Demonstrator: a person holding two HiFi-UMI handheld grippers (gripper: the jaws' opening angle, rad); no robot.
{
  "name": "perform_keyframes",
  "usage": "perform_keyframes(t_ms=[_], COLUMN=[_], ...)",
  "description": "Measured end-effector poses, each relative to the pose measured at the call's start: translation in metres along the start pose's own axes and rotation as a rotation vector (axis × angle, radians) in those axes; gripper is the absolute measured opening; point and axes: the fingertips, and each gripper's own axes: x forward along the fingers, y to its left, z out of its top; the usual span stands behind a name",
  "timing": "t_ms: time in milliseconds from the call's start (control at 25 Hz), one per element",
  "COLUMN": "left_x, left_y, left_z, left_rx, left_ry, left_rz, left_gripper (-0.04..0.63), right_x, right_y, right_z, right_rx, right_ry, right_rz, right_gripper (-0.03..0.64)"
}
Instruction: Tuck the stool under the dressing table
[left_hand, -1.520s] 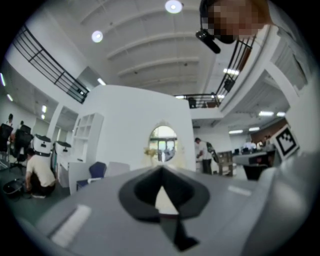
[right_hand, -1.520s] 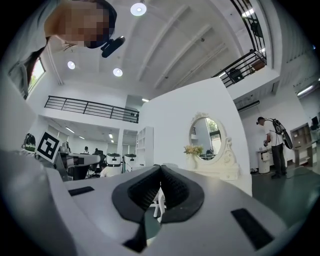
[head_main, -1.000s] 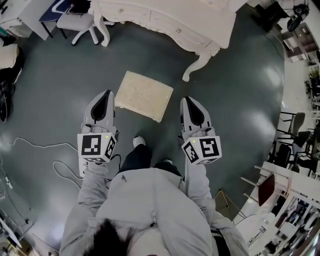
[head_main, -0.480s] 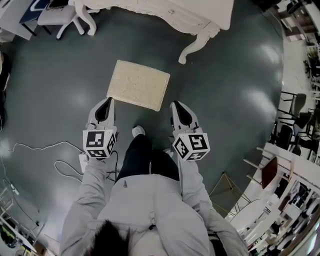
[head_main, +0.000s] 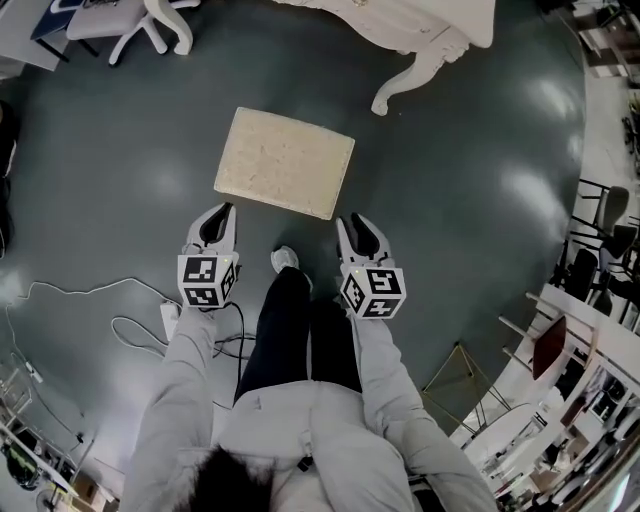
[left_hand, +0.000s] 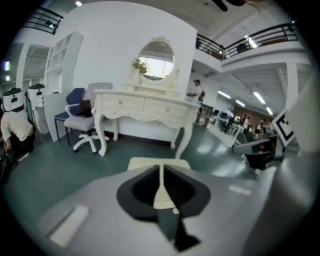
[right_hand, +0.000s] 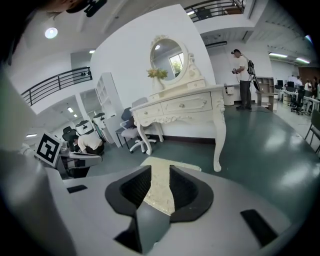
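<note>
The stool is a low one with a cream rectangular top, standing on the grey floor a little short of the white dressing table. Both grippers hover just off its near edge, apart from it. My left gripper is by the near left corner. Its jaws are opening and show only a narrow slit, with nothing between them. My right gripper is by the near right corner, its jaws opening with a clear gap and nothing in it. In the gripper views the stool lies ahead, before the mirrored table.
A white office chair stands left of the table. Cables and a power strip lie on the floor at my left. Chairs and furniture crowd the right edge. One person stands far right; another crouches at the left.
Both grippers have sunk toward the floor and now sit close to the stool's near edge. The right jaws have parted. The stool has not moved.
</note>
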Motion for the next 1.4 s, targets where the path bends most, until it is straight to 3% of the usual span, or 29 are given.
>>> perform_keyframes(t_ms=[200, 360, 480, 800, 1400], left_x=[0.031, 0.051, 0.062, 0.096, 0.142], left_y=[0.018, 0.022, 0.027, 0.048, 0.066], left_z=[-0.064, -0.107, -0.125, -0.144, -0.17], left_rx=[-0.012, 0.057, 0.081, 0.08, 0.096], left_ry=[0.108, 0.198, 0.216, 0.218, 0.241], left_rz=[0.041, 0.038, 0.031, 0.057, 0.065], left_gripper=[0.071, 0.087, 0.107, 0.167, 0.199], right_x=[0.03, 0.05, 0.061, 0.096, 0.138], right_y=[-0.011, -0.026, -0.035, -0.052, -0.059], right_z=[-0.052, -0.093, -0.123, -0.179, -0.208], right_rx=[0.024, 0.016, 0.01, 0.008, -0.043], right_ry=[0.059, 0.112, 0.16, 0.256, 0.321], right_rz=[0.005, -0.009, -0.014, -0.008, -0.012], right_gripper=[0.146, 0.184, 0.199, 0.219, 0.239])
